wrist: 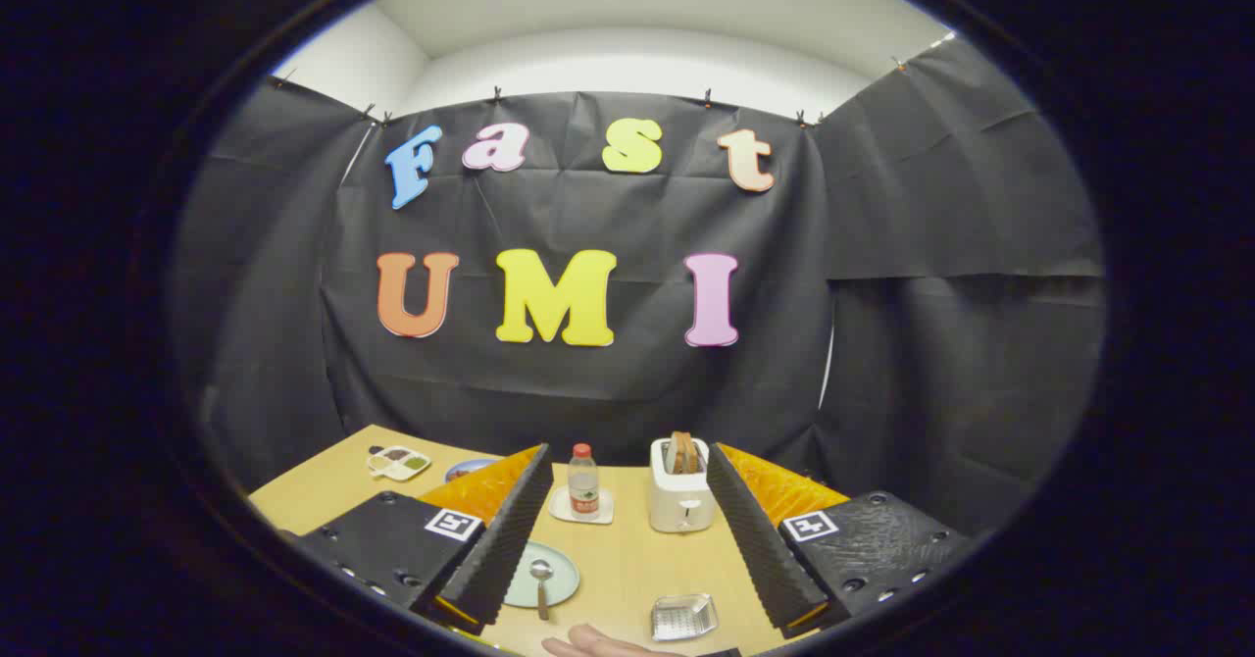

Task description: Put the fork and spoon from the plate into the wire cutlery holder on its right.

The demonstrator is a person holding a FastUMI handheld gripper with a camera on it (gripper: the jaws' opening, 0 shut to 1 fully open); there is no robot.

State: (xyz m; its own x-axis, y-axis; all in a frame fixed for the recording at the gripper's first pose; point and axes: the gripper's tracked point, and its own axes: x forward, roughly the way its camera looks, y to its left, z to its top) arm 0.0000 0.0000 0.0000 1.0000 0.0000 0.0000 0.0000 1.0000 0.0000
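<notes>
Tool [627, 579] spread wide, empty, above desk [637, 564]. Between fingers: spoon [541, 573] on plate [545, 579], holder [683, 617] to right, well apart.

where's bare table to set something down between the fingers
Open gripper: bare wood between pale green plate with spoon and wire cutlery holder, short of white toaster. Crowded farther back: plastic bottle beside the toaster.

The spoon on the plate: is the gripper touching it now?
Apart. In the gripper view the gripper is open, and the spoon lies on the plate between the fingers, with bare plate separating it from the left finger.
</notes>
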